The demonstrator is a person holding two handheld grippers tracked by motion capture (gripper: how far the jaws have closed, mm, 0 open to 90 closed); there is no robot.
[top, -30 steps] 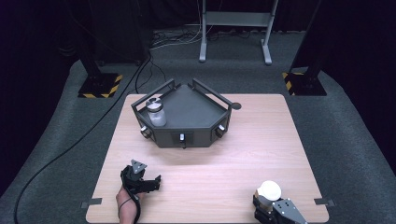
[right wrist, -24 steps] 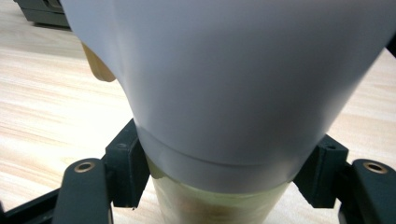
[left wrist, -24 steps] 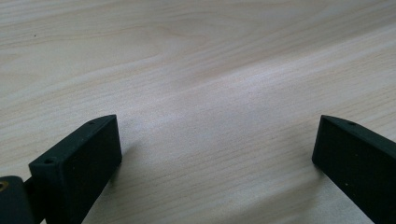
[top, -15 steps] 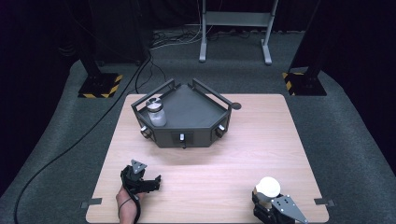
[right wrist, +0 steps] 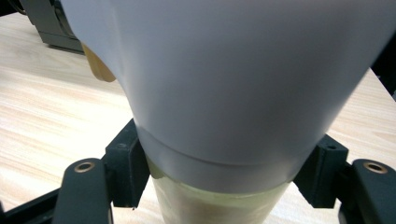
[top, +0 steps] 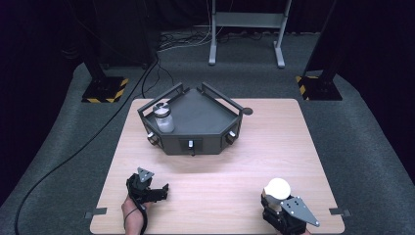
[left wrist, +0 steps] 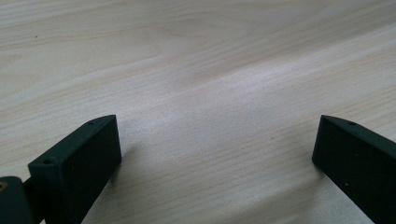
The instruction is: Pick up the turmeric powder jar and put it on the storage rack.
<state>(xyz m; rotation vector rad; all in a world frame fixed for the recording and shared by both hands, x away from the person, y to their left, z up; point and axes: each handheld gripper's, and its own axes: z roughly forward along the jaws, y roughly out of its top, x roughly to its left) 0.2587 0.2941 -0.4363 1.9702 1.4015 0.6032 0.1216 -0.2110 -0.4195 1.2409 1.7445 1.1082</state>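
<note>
Nearest me, at about five o'clock on the pale wooden table, the right gripper has its black jaws clamped against the sides of a white-capped jar with a pale translucent body, standing upright in the grip. At about seven o'clock the left gripper, held in a hand, has its jaws spread wide over bare wood with nothing between them. Farther off, toward twelve o'clock, sits a dark angular metal tray with raised rails; a second clear jar with a white lid stands upright in its left corner.
</note>
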